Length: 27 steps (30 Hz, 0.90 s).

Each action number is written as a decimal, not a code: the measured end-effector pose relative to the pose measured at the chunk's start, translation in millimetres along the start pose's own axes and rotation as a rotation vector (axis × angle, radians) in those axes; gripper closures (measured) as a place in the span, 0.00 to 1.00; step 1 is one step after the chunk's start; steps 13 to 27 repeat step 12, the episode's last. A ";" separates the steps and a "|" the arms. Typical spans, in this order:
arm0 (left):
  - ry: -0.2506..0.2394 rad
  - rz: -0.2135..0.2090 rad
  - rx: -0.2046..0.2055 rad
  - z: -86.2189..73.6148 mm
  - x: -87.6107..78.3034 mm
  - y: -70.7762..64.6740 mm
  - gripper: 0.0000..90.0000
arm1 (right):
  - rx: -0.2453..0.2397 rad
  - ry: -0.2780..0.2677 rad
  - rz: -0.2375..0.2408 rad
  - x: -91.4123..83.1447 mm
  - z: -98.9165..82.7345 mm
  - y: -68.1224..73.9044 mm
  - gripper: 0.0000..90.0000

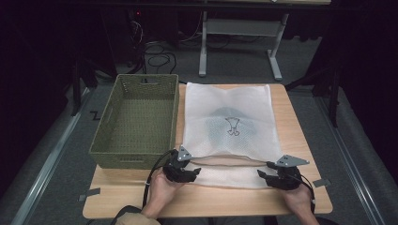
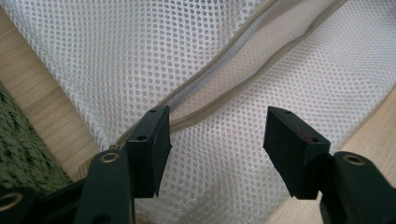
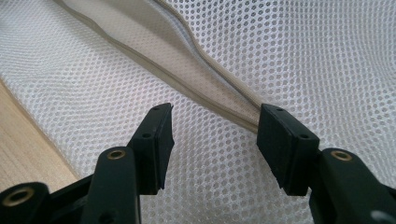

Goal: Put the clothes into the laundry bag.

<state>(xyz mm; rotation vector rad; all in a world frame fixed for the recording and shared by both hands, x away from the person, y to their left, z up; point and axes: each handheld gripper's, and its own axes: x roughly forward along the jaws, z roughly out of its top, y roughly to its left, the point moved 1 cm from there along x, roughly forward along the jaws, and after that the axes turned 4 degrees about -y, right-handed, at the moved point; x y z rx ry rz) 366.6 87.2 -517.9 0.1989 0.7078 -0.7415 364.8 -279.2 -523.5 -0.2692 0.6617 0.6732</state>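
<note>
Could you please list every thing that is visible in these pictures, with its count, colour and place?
white mesh zip bag: one, white with beige zip edge, on the table right of the basket, a dark item showing through it
green woven rectangular basket: one, olive green, left part of the table
light wooden table: one, pale wood, under everything
white metal frame: one, white, on the floor beyond the table
left gripper: one, black, fingers apart over the bag's zip
right gripper: one, black, fingers apart over the zip
hands: two, bottom edge

White mesh laundry bag (image 1: 227, 119) in open-weave cloth, beige woven zipper tape (image 2: 224, 88), green woven basket (image 1: 136, 122) rough-textured, table (image 1: 300, 136) matt light wood, jaw pads matt black plastic
</note>
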 end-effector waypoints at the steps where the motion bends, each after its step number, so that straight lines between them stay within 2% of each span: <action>1: 0.000 0.000 0.000 0.2 0.0 0.1 0.46 | -0.004 0.001 0.002 0.1 -0.1 0.2 0.52; 10: 0.000 0.001 0.004 0.9 -1.1 -0.7 0.46 | 0.003 -0.017 0.002 -2.7 -0.9 0.1 0.52; 27: -0.002 0.000 0.002 0.9 -1.1 -0.6 0.46 | 0.000 -0.016 0.002 -2.2 -0.6 0.4 0.52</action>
